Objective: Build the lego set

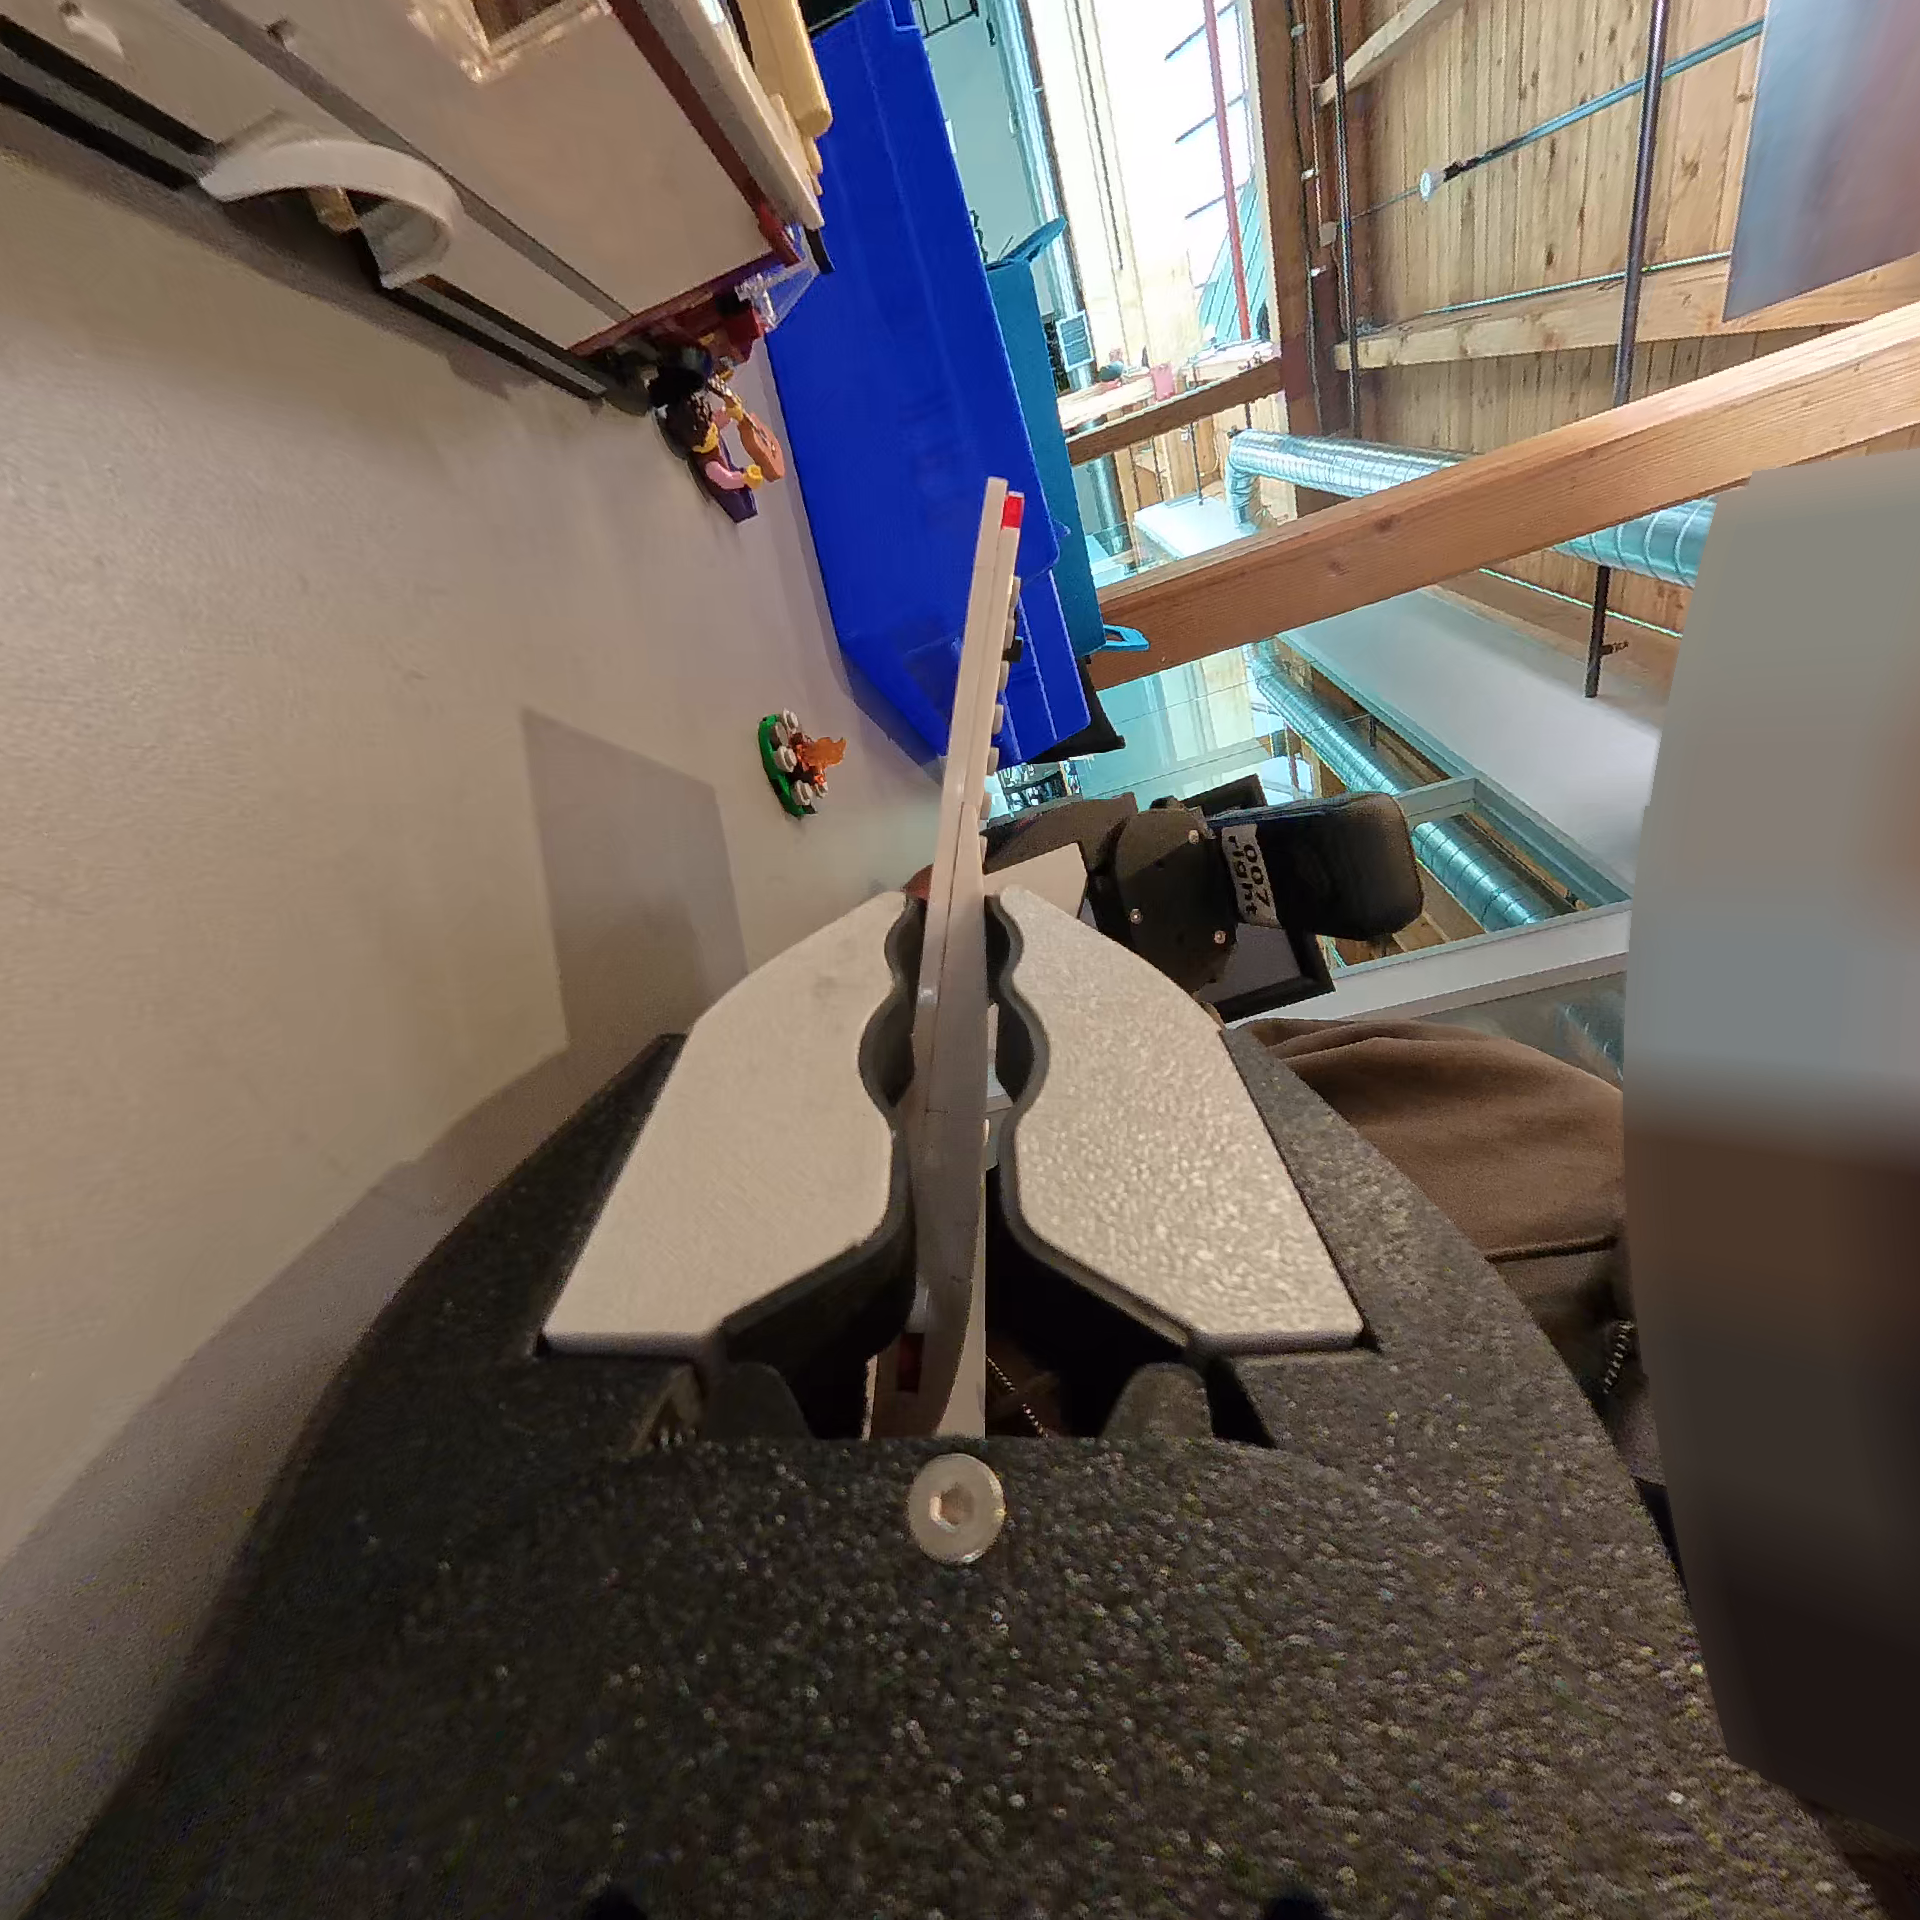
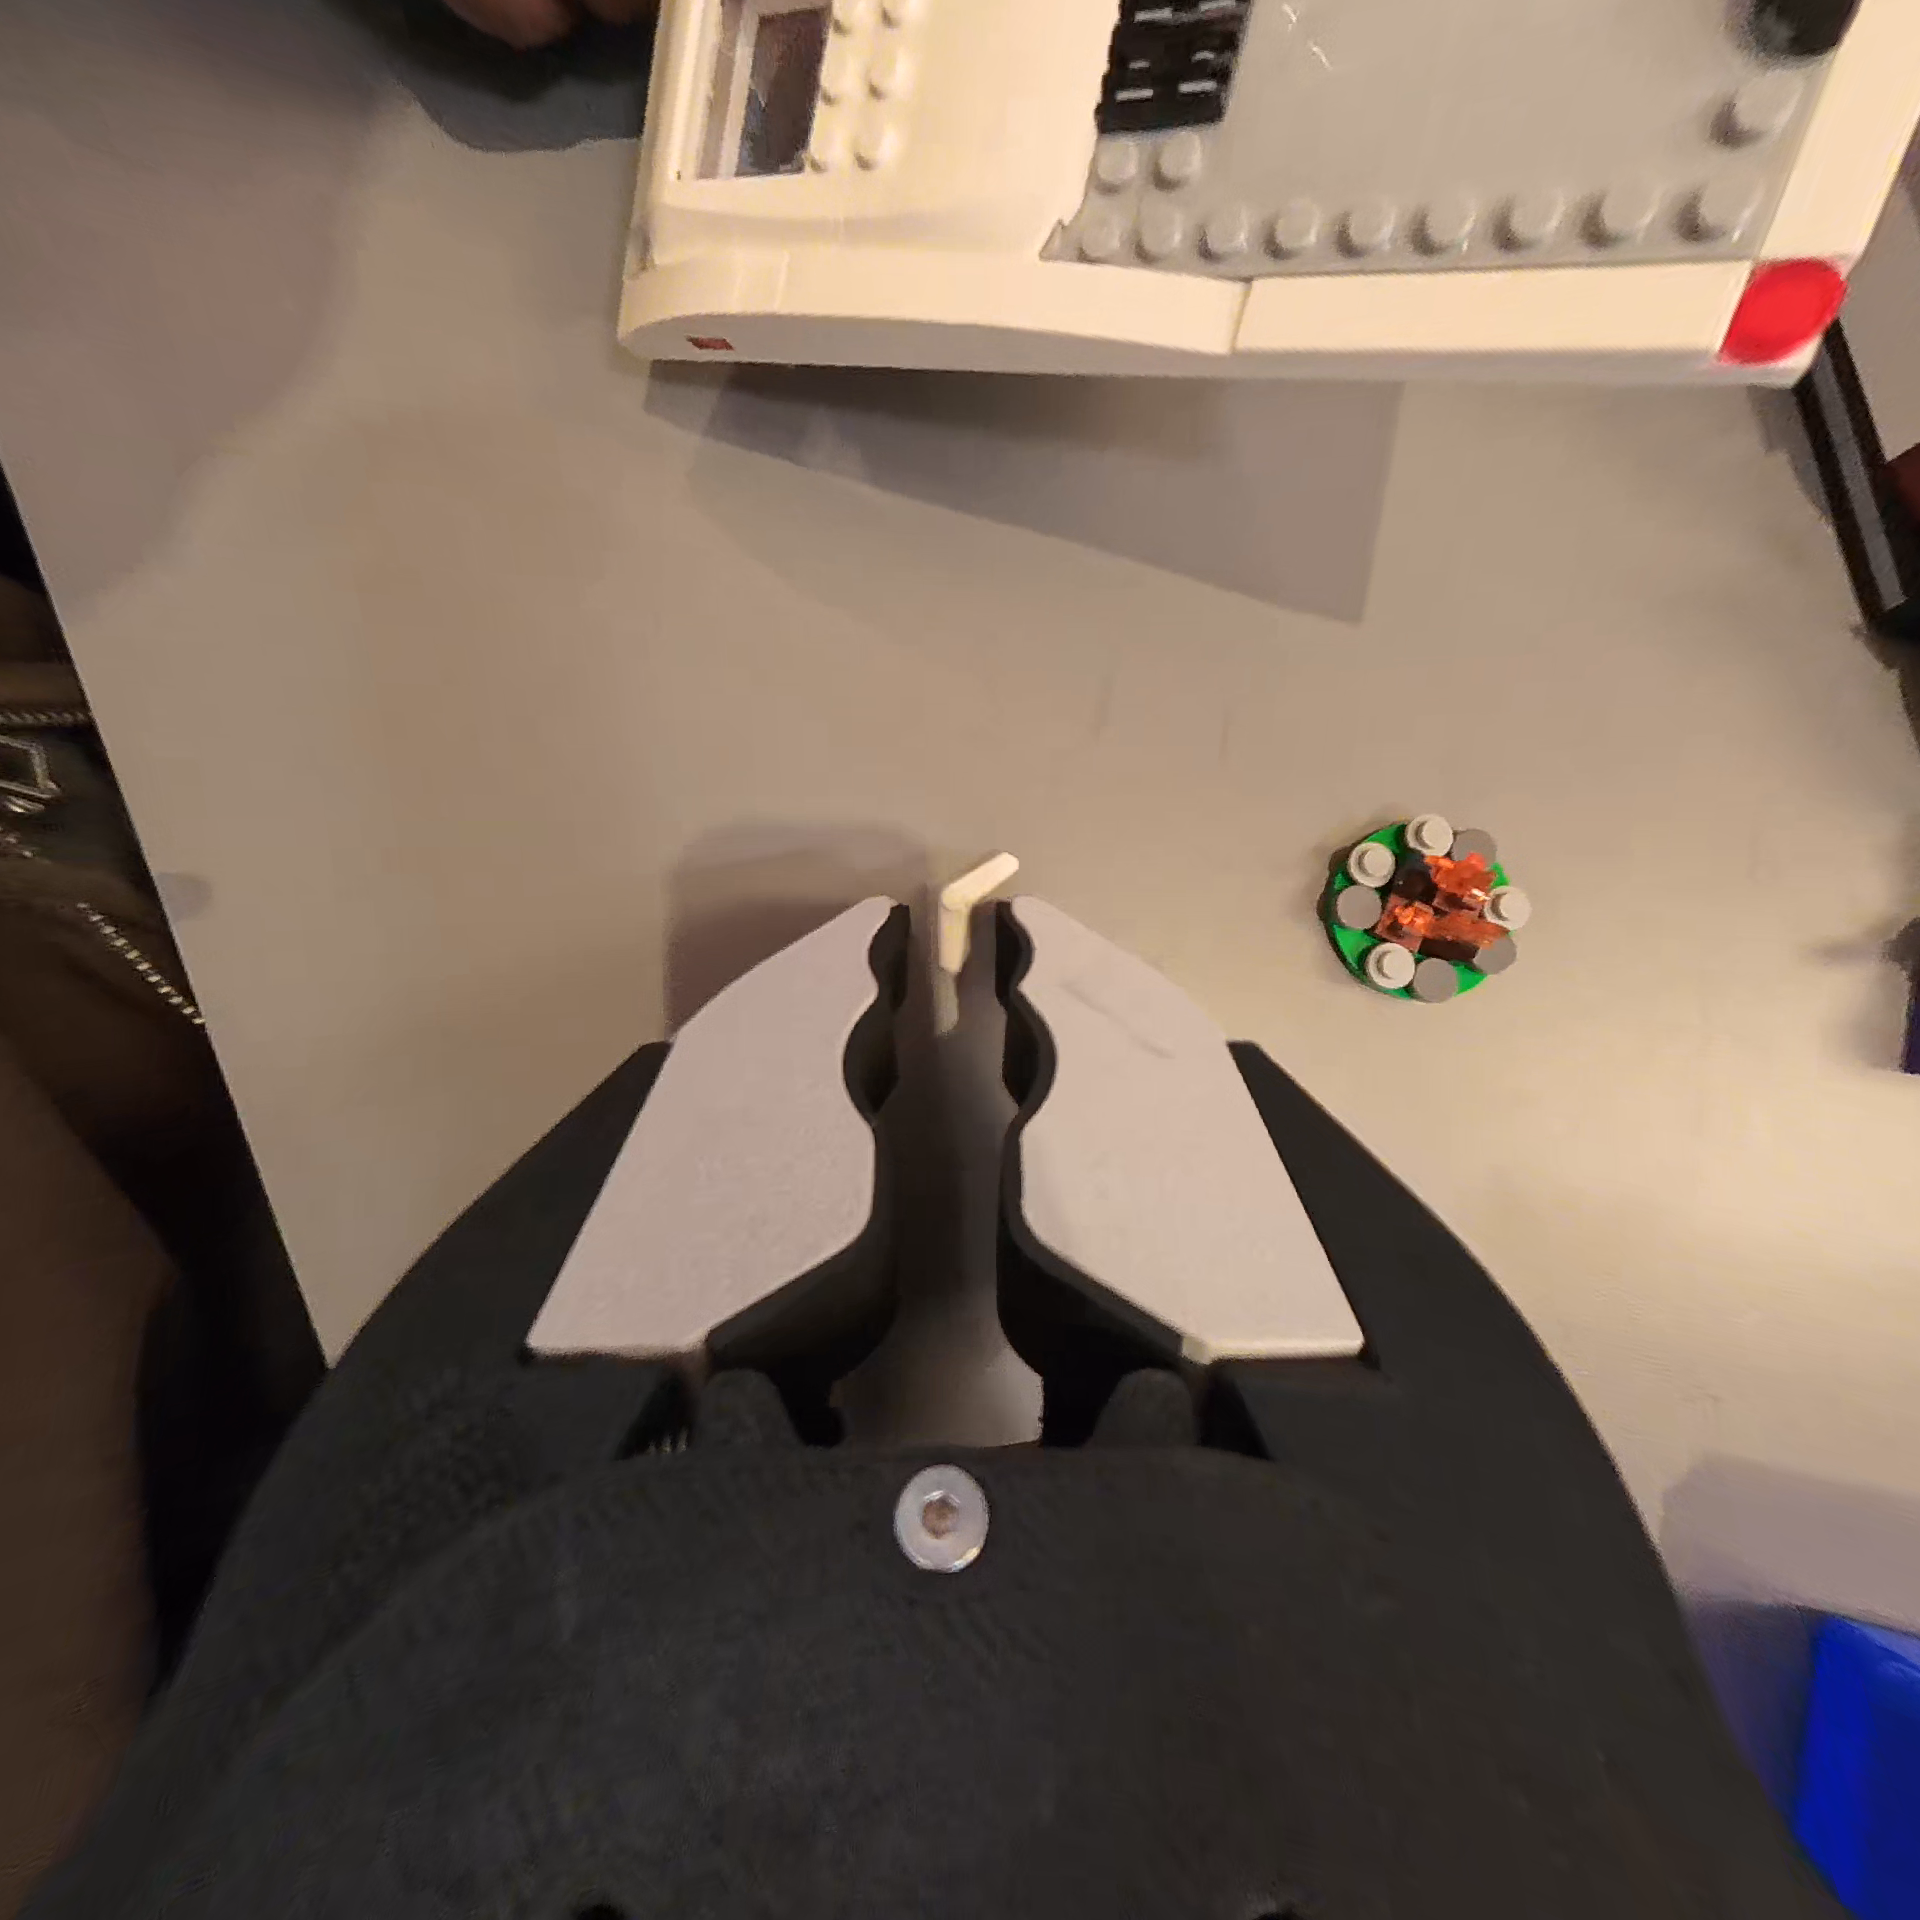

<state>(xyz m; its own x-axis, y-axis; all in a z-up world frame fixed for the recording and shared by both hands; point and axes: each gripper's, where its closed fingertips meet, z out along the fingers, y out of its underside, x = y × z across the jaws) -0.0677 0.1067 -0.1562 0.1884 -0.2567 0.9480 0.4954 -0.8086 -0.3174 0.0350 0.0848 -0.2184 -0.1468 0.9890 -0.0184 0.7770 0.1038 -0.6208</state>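
Open tabletop (image 2: 520, 675) ahead; white brick model (image 2: 1143, 291) blocks beyond, campfire piece (image 2: 1418, 912) rightward.

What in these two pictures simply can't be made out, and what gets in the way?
- Left wrist view: the far face of the flat grey brick panel clamped in the left gripper; it shows edge-on.
- Left wrist view: the right gripper, partly behind that panel; its fingers are hidden.
- Right wrist view: whether the pads touch the small bent white piece; too fine to tell.
- Right wrist view: the white brick model, cut off by the top edge.
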